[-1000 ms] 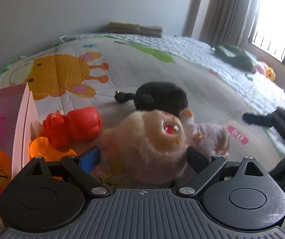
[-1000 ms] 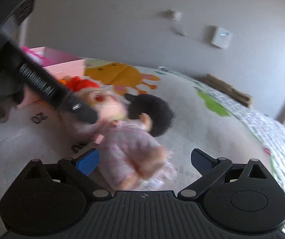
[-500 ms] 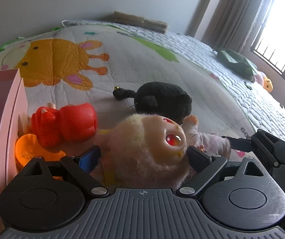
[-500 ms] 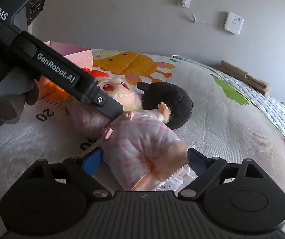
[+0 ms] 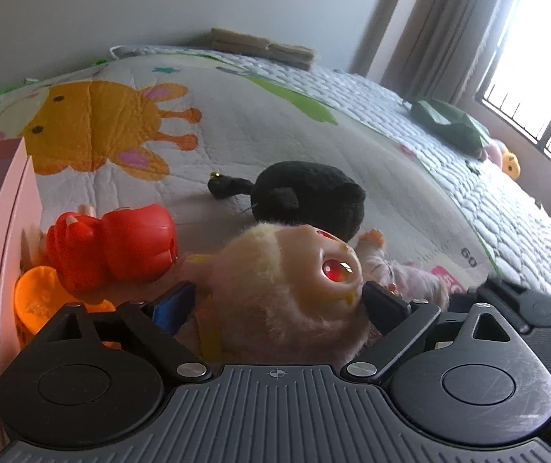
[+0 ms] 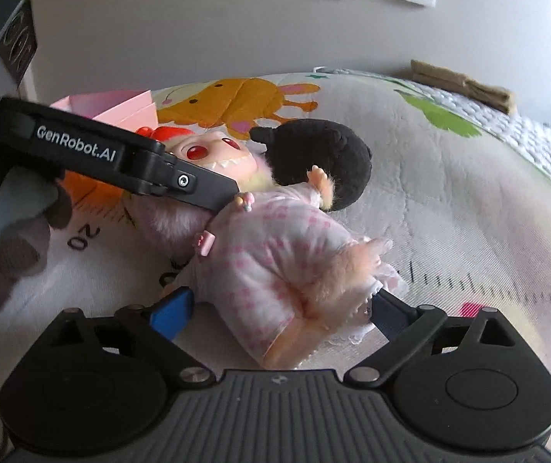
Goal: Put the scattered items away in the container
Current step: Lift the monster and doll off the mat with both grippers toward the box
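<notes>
A furry doll in a pink checked dress lies on the play mat. Its pale head with a red eye [image 5: 287, 285] sits between the fingers of my left gripper [image 5: 279, 301], which press its sides. Its legs and dress [image 6: 275, 270] lie between the fingers of my right gripper [image 6: 279, 308], which close on them. The left gripper's arm [image 6: 121, 158] crosses the right wrist view over the doll's head [image 6: 213, 154]. The pink container [image 5: 1, 239] stands at the left, also in the right wrist view [image 6: 117, 106].
A black plush toy [image 5: 306, 196] lies just behind the doll, also seen in the right wrist view [image 6: 321, 154]. A red plastic toy [image 5: 113, 239] and an orange cup [image 5: 40, 293] lie beside the container. A green item [image 5: 449, 123] and a small orange toy [image 5: 510, 162] lie far right by the window.
My right gripper has come in under the doll's legs and closed around them. My left gripper stays around the doll's head, and the doll has shifted slightly.
</notes>
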Demonstrator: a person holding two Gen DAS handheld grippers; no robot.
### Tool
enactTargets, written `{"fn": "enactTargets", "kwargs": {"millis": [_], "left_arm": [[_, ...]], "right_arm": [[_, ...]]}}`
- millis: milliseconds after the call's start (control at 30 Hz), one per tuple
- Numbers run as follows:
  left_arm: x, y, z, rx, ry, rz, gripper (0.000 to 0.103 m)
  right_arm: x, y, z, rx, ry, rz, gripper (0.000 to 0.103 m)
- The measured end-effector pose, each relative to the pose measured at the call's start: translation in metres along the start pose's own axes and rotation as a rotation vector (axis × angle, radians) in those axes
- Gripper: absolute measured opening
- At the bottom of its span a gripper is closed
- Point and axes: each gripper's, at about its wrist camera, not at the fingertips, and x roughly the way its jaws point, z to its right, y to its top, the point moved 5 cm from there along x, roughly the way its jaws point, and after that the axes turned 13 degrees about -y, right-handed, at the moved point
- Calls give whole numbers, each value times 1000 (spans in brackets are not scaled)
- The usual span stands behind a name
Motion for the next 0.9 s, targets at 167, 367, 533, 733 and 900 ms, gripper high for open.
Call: {"fn": "enactTargets", "kwargs": {"millis": [167, 367, 533, 733, 900], "left_arm": [[-3, -2, 0, 6, -11, 16, 94], [-26, -19, 17, 57, -25, 4, 86], [-50, -31, 24, 37, -45, 29, 80], [-95, -52, 36, 1, -38, 83, 77], [-153, -77, 51, 19, 17, 135, 77]], "right_arm": [[-12, -2, 0, 30, -41, 10, 85], [-42, -7, -11, -9, -34, 34, 85], [-74, -4, -22, -58, -24, 70, 85], [-113, -6, -49, -113, 29, 115, 85], [-150, -15, -84, -157, 134, 161, 85]]}}
